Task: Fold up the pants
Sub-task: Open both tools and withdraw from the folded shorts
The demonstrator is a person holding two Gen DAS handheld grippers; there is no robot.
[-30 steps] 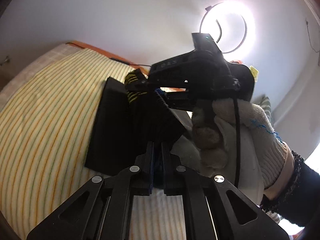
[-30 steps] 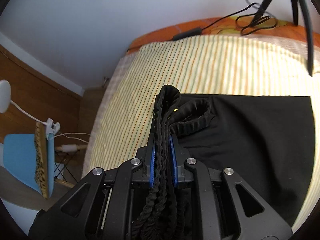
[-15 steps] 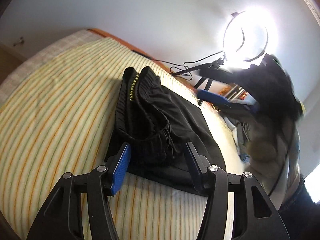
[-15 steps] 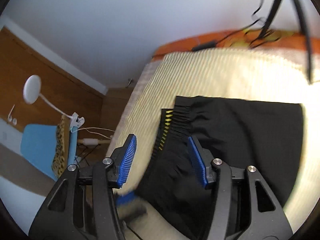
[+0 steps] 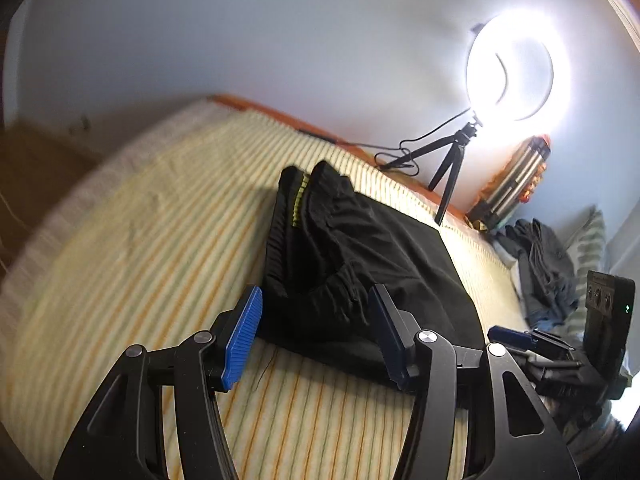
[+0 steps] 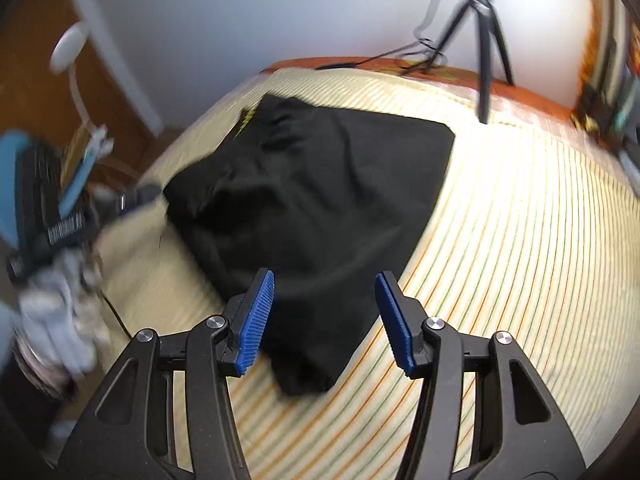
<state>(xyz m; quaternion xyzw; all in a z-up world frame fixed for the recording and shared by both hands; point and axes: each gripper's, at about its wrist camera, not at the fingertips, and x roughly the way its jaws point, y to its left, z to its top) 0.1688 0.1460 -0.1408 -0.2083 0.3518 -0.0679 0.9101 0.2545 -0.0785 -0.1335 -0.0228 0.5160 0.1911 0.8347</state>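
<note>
Black pants (image 5: 352, 256) lie folded on the striped bed, the elastic waistband with yellow marks bunched on top at the far left. My left gripper (image 5: 316, 332) is open and empty just in front of their near edge. In the right wrist view the pants (image 6: 320, 184) lie as a dark rectangle, and my right gripper (image 6: 325, 320) is open and empty above their near corner. The right gripper also shows at the right edge of the left wrist view (image 5: 560, 356). The left gripper, blurred, shows at the left of the right wrist view (image 6: 64, 216).
The yellow striped bedspread (image 5: 132, 248) covers the bed. A lit ring light on a tripod (image 5: 452, 164) stands at the far edge, its tripod also in the right wrist view (image 6: 484, 40). A pile of dark clothes (image 5: 544, 264) lies at the right. A blue chair (image 6: 24, 184) stands beside the bed.
Both grippers have opened and let go of the waistband. The pants have dropped onto the bed. Both grippers have drawn back, the right one swinging to the right.
</note>
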